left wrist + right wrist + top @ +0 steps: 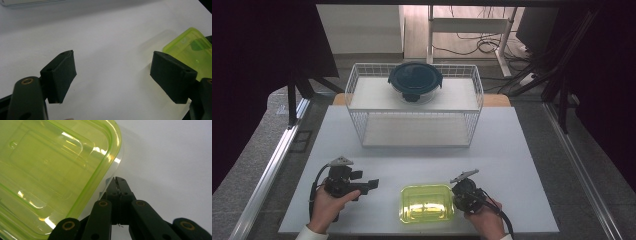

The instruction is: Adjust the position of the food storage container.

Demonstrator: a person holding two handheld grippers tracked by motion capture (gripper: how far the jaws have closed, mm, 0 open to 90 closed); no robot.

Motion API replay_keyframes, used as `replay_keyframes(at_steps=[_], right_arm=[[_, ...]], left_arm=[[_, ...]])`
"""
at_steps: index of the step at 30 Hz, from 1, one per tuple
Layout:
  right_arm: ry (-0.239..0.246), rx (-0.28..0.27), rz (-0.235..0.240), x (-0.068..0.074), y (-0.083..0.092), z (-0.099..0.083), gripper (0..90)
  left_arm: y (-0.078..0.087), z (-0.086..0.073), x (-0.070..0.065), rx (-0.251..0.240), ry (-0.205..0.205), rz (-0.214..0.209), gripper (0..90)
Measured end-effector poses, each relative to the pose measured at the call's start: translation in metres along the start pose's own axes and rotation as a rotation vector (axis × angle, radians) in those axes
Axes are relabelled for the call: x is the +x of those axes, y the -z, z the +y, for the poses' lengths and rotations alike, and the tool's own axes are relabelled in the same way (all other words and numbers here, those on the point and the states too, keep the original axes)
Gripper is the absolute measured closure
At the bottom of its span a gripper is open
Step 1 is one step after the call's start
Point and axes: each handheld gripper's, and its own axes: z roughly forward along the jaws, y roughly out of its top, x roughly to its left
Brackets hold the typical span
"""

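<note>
Your right claw (pixel 458 196) sat pressed together with nothing between its tips, right against the right short end of the green container (pixel 427 202), which lay near the front edge of the worktop (pixel 512 150) with its long axis running left to right. Your left claw (pixel 368 184) stood spread and empty, well apart to the container's left, so the right hand was clearly nearer

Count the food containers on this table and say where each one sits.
2. A green container lies at the table's near edge, between the two grippers. A round container with a dark lid sits on the top shelf of the white wire rack farther back.
</note>
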Motion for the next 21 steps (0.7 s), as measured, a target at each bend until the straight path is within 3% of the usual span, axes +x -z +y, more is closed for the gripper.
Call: replay_keyframes(at_steps=[7,10,16,21], right_arm=[[0.002,0.0,0.003,0.001,-0.001,0.0,88.4],[-0.006,-0.008,-0.008,-0.005,0.003,-0.002,88.4],[-0.068,-0.108,-0.032,-0.03,0.026,-0.01,88.4],[-0.113,-0.205,0.013,-0.046,0.041,-0.017,88.1]], left_arm=[[0.0,0.0,0.0,0.001,0.0,0.0,19.6],[0.0,-0.001,0.0,-0.003,0.001,0.0,19.6],[0.001,-0.001,-0.005,-0.012,-0.002,-0.011,19.6],[-0.001,0.0,-0.012,-0.019,-0.007,-0.033,19.7]])
